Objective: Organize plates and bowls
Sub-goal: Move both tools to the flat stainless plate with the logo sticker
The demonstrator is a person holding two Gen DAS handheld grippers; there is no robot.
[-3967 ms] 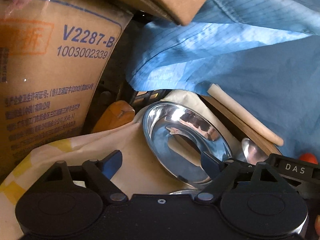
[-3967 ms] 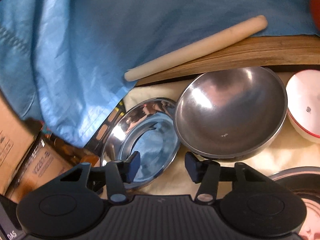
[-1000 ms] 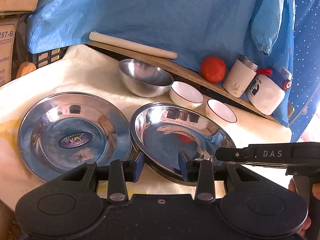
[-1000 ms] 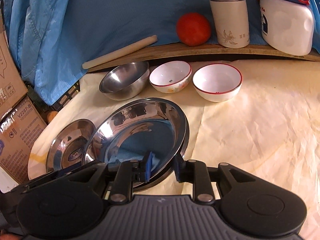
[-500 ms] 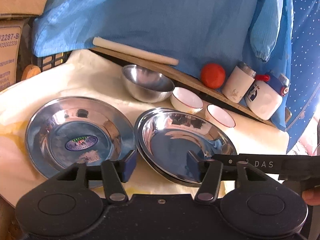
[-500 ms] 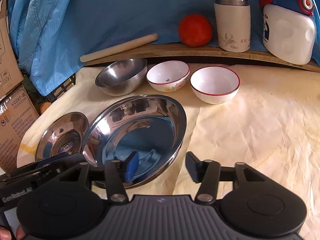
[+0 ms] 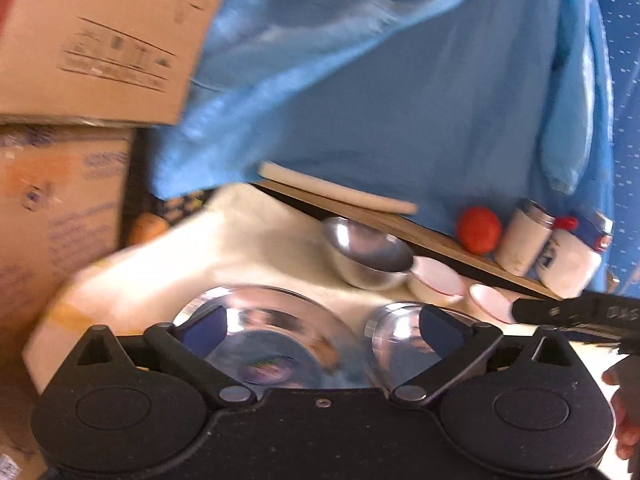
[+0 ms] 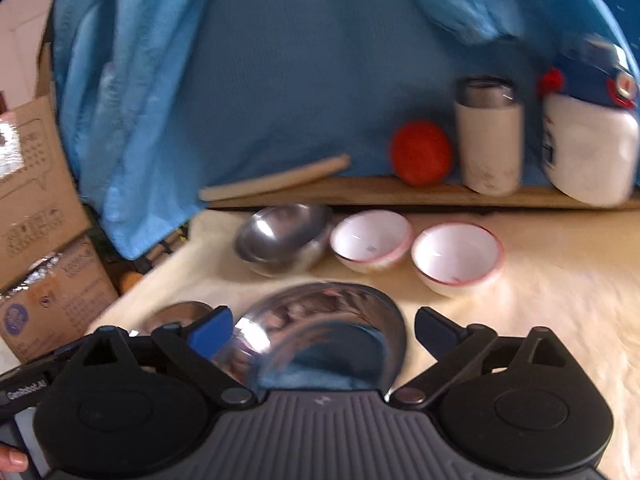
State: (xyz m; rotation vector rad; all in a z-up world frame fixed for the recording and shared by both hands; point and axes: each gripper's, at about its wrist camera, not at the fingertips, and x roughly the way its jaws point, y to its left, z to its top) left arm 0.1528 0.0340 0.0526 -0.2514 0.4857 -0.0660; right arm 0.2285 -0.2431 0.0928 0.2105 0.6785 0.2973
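The stacked steel plates [image 8: 320,328] now lie free on the cream cloth [image 8: 540,280], just in front of the steel bowl [image 8: 280,238] and two white bowls [image 8: 456,256]; a second ago both our grippers pinched their rim. We have since let go: the right gripper [image 8: 324,332] and left gripper [image 7: 320,332] both stand with jaws spread wide, pulled back. We judge that stacking done; the single plate [image 7: 260,344] beside it likely comes next.

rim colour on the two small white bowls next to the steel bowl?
Red: a thin line rings each small white bowl. The right wrist view shows it best.
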